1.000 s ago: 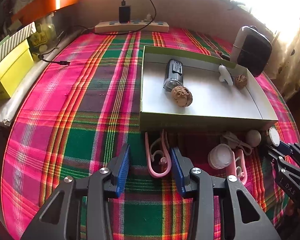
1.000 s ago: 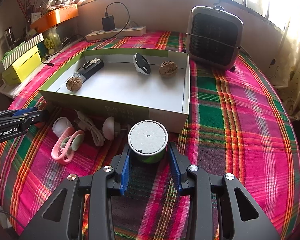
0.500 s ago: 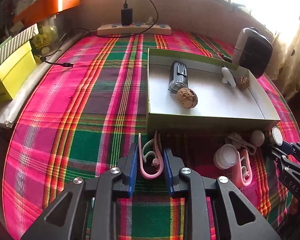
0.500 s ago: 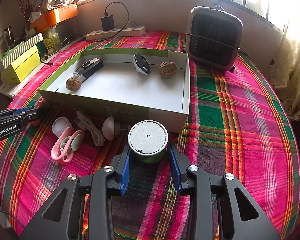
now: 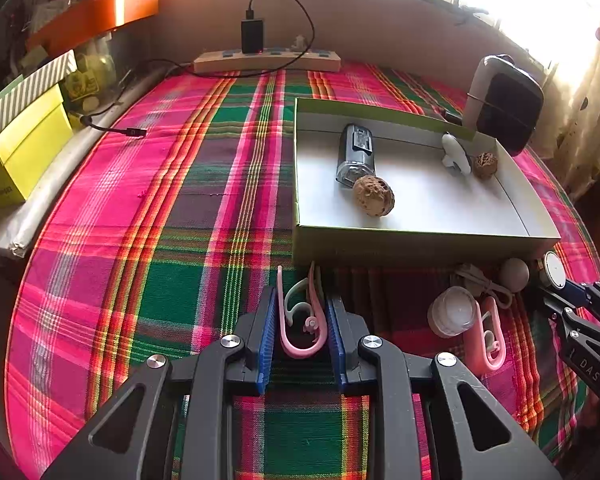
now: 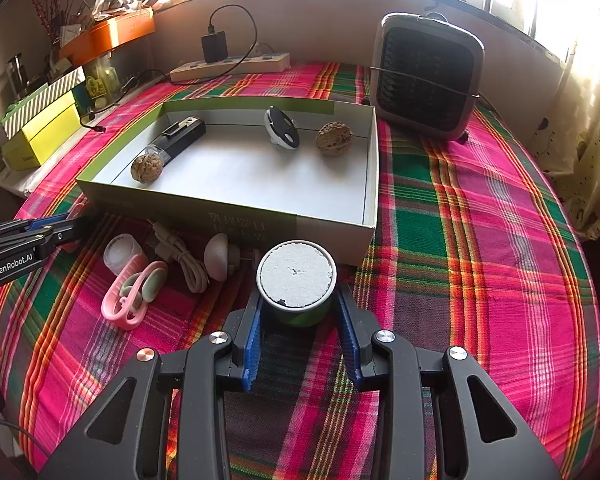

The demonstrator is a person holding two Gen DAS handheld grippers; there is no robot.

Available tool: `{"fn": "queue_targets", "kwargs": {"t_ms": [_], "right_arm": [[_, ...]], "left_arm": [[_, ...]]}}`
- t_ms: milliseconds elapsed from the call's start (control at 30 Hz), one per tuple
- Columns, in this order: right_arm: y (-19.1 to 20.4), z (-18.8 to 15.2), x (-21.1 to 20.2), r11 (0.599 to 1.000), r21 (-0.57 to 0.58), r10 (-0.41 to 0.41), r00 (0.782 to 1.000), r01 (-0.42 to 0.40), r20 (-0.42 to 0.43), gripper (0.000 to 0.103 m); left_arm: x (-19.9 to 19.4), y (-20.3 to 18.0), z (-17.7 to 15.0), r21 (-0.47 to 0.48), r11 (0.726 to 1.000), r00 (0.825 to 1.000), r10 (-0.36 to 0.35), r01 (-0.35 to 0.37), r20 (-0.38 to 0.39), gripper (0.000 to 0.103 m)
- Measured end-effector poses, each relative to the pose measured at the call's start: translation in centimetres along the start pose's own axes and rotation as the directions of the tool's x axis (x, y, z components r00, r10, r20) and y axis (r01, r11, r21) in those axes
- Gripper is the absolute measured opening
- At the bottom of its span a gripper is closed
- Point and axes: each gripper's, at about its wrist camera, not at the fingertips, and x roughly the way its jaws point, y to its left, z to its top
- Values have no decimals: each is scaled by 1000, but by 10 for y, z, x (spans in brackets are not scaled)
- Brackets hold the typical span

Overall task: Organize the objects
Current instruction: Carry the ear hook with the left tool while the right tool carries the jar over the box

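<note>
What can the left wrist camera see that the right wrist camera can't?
Only the left wrist view shows the pink ear hook squeezed between the left gripper fingers. Only the right wrist view shows the green cup's white top filling the right gripper, and the fan heater's front grille. Both show the box, two walnuts inside it, and the power strip.

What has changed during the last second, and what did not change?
The left gripper moved forward and narrowed its jaws around the pink ear hook on the tablecloth; its pads now sit against the hook's sides. The right gripper held its place around the green cup. The things in the box and those in front of it did not move.
</note>
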Motion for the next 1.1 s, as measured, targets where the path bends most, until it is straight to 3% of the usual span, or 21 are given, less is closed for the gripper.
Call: {"fn": "queue_targets", "kwargs": {"t_ms": [567, 1100], "right_arm": [[0, 5, -8, 1000, 2, -11, 1000, 11, 21, 34], [-2, 34, -25, 1000, -2, -8, 996, 9, 91, 34]], "left_arm": [[-17, 0, 5, 9, 999, 999, -41, 41, 35, 21], [-25, -22, 46, 87, 988, 987, -136, 128, 90, 21]]}}
